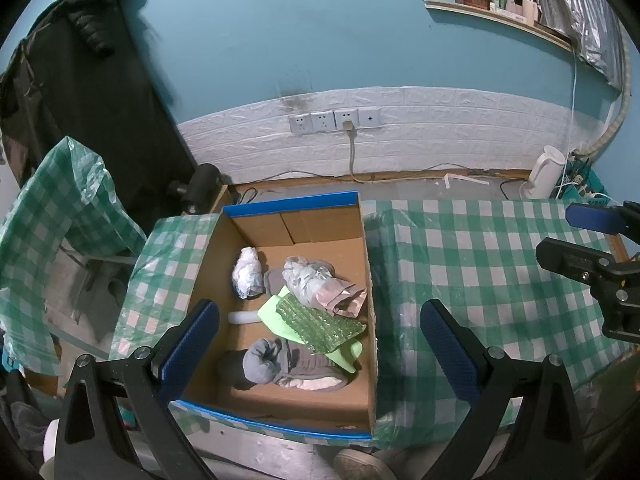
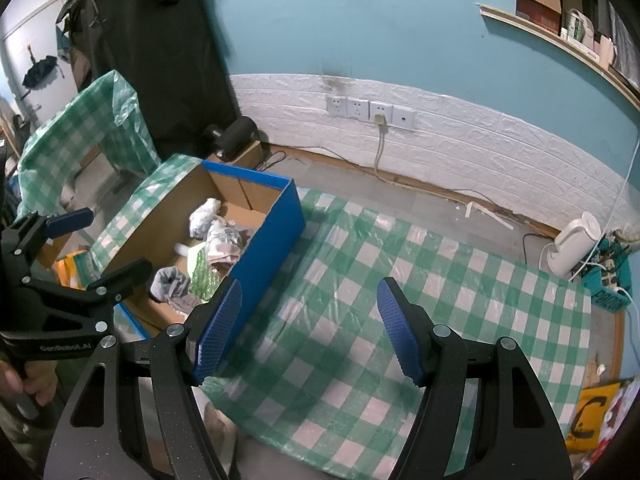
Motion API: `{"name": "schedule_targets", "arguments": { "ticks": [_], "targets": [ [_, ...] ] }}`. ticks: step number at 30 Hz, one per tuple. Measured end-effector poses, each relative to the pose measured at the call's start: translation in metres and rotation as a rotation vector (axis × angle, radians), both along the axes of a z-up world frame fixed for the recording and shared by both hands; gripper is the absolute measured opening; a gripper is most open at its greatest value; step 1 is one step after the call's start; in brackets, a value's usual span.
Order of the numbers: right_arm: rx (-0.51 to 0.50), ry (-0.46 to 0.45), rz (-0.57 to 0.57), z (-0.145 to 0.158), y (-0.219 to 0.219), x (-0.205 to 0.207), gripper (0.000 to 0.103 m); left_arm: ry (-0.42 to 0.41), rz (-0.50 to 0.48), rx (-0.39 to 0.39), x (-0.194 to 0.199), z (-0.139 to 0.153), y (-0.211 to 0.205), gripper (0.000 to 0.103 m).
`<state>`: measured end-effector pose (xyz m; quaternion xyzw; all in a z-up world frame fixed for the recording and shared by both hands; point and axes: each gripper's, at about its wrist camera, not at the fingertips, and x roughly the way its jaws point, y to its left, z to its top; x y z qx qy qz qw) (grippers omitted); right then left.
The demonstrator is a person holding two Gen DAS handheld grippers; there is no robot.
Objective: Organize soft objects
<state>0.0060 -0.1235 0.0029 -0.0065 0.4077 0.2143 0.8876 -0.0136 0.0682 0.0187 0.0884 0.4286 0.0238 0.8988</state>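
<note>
A blue-edged cardboard box (image 1: 366, 240) (image 2: 276, 248) stands at the left end of the green checked table (image 1: 472, 264) (image 2: 360, 320). Inside lie a crumpled white bag (image 1: 248, 274), a grey-and-pink wrapped bundle (image 1: 320, 286), green bubble wrap (image 1: 320, 326) over a lime cloth (image 1: 276, 316), and grey socks (image 1: 280, 362) (image 2: 170, 284). My left gripper (image 1: 320, 344) hangs open above the box, nothing between its pads. Over bare tablecloth to the right of the box, my right gripper (image 2: 310, 328) is open and empty; it also shows at the edge of the left wrist view (image 1: 592, 240).
A second checked cloth (image 1: 60, 200) covers a stand at the left. Along the tiled wall are sockets (image 1: 334, 120), cables and a white kettle (image 1: 542, 178) (image 2: 572, 246). A dark coat (image 1: 80, 80) hangs at the left. A hand (image 2: 24, 380) holds the left gripper.
</note>
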Motion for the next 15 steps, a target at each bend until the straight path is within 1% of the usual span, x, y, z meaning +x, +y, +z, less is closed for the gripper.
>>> {"name": "schedule_targets", "arguments": {
  "ticks": [15],
  "targets": [
    [0.003,0.0,-0.002,-0.0001,-0.0003,-0.0003,0.07,0.004,0.002,0.004,-0.0005,0.0004,0.0002,0.101]
  ]
}}
